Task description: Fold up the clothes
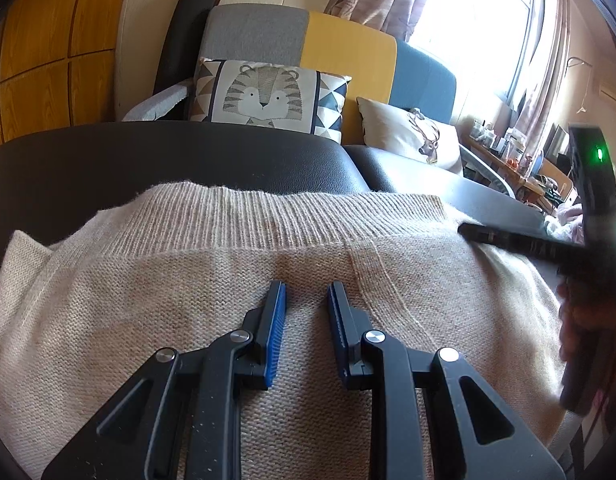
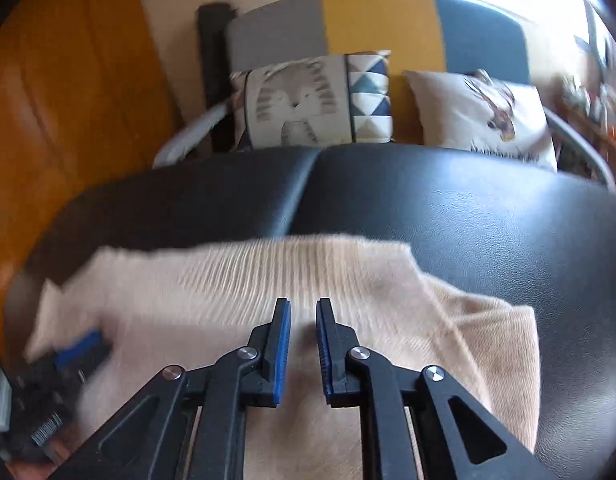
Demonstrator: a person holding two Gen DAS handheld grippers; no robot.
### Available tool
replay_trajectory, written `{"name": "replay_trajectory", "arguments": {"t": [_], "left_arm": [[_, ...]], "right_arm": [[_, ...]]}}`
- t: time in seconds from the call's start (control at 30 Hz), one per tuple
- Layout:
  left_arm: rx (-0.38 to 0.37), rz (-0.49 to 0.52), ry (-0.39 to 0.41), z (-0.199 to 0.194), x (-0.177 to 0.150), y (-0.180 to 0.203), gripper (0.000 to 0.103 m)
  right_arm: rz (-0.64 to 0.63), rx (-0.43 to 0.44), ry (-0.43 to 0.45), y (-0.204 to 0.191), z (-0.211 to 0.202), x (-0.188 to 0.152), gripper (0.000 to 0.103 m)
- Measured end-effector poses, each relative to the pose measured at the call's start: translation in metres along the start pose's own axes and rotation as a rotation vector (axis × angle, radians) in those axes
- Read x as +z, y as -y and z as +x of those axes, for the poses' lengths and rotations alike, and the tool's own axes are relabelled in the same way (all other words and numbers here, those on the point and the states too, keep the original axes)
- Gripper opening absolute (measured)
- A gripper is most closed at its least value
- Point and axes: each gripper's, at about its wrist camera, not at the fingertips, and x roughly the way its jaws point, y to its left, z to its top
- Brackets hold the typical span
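One beige knit sweater with a ribbed hem lies partly folded on the black padded desk. Both the left gripper and the right gripper hover over it, fingers slightly parted and released, grasping nothing. Two cushions, a tiger cushion and a deer cushion, rest behind.

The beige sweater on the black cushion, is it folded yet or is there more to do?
Partly. The beige knit sweater lies flat on the black leather cushion, and its right side already looks turned in. Nothing is in hand now: the left gripper and right gripper both sit over the knit with a gap between the pads and no cloth pinched. It is still a wide piece, so likely more folding is left.
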Motion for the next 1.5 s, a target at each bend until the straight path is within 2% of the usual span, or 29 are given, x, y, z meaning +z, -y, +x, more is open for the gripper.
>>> {"name": "replay_trajectory", "arguments": {"t": [0.23, 0.4, 0.6, 0.77, 0.87, 0.9, 0.97, 1.03, 1.17, 1.33, 1.43, 1.47, 1.5], "left_arm": [[0.030, 0.025, -0.005, 0.001, 0.001, 0.005, 0.024], [0.045, 0.035, -0.010, 0.001, 0.001, 0.008, 0.024], [0.060, 0.014, -0.052, -0.005, 0.013, 0.010, 0.024], [0.161, 0.099, 0.013, -0.005, 0.044, -0.002, 0.026], [0.249, 0.110, -0.080, 0.023, 0.048, -0.028, 0.027], [0.274, 0.115, -0.141, 0.036, 0.043, -0.041, 0.027], [0.271, 0.053, -0.151, 0.037, 0.041, -0.060, 0.028], [0.262, -0.015, -0.149, 0.035, 0.040, -0.079, 0.038], [0.230, -0.214, -0.105, 0.022, 0.031, -0.120, 0.038], [0.221, -0.219, -0.103, 0.020, 0.029, -0.128, 0.038], [0.275, -0.146, -0.120, 0.014, 0.034, -0.120, 0.038], [0.303, -0.125, -0.115, 0.008, 0.035, -0.116, 0.038], [0.299, -0.116, -0.089, -0.004, 0.033, -0.114, 0.038]], "right_arm": [[-0.064, -0.087, 0.020, -0.011, 0.010, -0.015, 0.017], [-0.081, -0.114, 0.033, -0.015, 0.009, -0.019, 0.017], [-0.072, -0.101, 0.038, -0.012, 0.010, -0.019, 0.018], [-0.066, -0.093, 0.041, -0.010, 0.010, -0.019, 0.018], [-0.066, -0.089, 0.042, -0.008, 0.011, -0.019, 0.018], [-0.065, -0.087, 0.043, -0.008, 0.011, -0.019, 0.018], [-0.061, -0.082, 0.044, -0.007, 0.011, -0.019, 0.018], [-0.058, -0.078, 0.045, -0.006, 0.011, -0.019, 0.018], [-0.065, -0.090, 0.045, -0.008, 0.013, -0.018, 0.018], [-0.066, -0.095, 0.047, -0.009, 0.015, -0.018, 0.018], [-0.062, -0.093, 0.047, -0.008, 0.015, -0.018, 0.018], [-0.061, -0.092, 0.047, -0.008, 0.015, -0.018, 0.018], [-0.060, -0.092, 0.048, -0.008, 0.015, -0.018, 0.018]]}}
